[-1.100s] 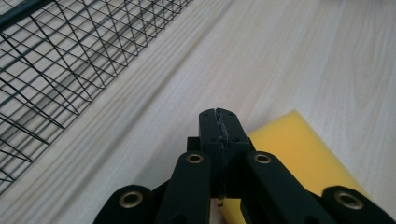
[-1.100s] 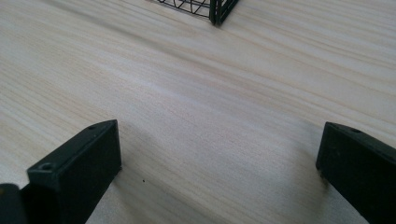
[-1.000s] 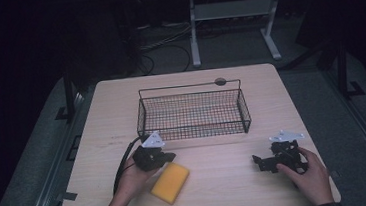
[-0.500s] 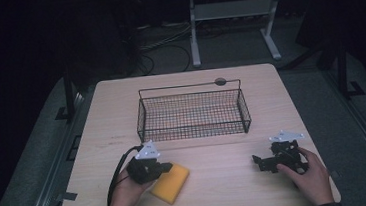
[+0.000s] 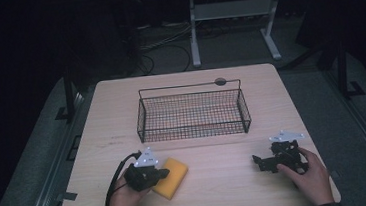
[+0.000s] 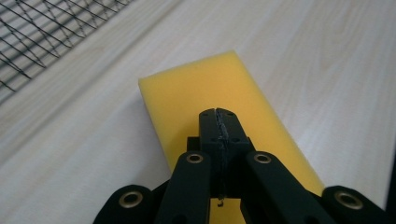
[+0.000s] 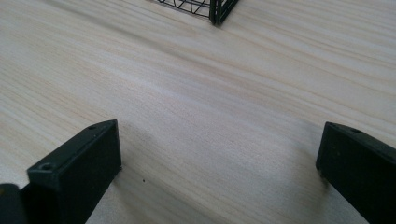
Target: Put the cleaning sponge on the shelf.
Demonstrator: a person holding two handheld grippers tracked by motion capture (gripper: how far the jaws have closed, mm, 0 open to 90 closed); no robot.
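The yellow sponge (image 5: 171,177) lay flat on the light wooden table (image 5: 121,113), near the front edge and left of centre, set at a slant to the table's sides; in the left gripper view the sponge (image 6: 205,93) stretched away beneath the black jaws, its far end pointing toward the wire mesh at the upper left. The left gripper (image 5: 163,174) sat over the sponge's near-left part, held by the person's left hand (image 5: 122,201), with its cable looping off to the left and its grey three-cornered plate on top; in its own view the left gripper (image 6: 218,116) had its jaws pressed together, tip against tip, with nothing between them, above the sponge's upper face; whether the tips touched the foam could not be told. The black wire basket (image 5: 192,116) stood behind the sponge, in the middle of the table, well apart from it. The right gripper (image 5: 256,162) rested on the bare table at the front right, held by the right hand (image 5: 305,172), pointing left, well apart from sponge and basket; in its own view the right gripper (image 7: 219,149) had its jaws spread wide over bare wood, with one corner of the basket (image 7: 219,11) at the top edge.
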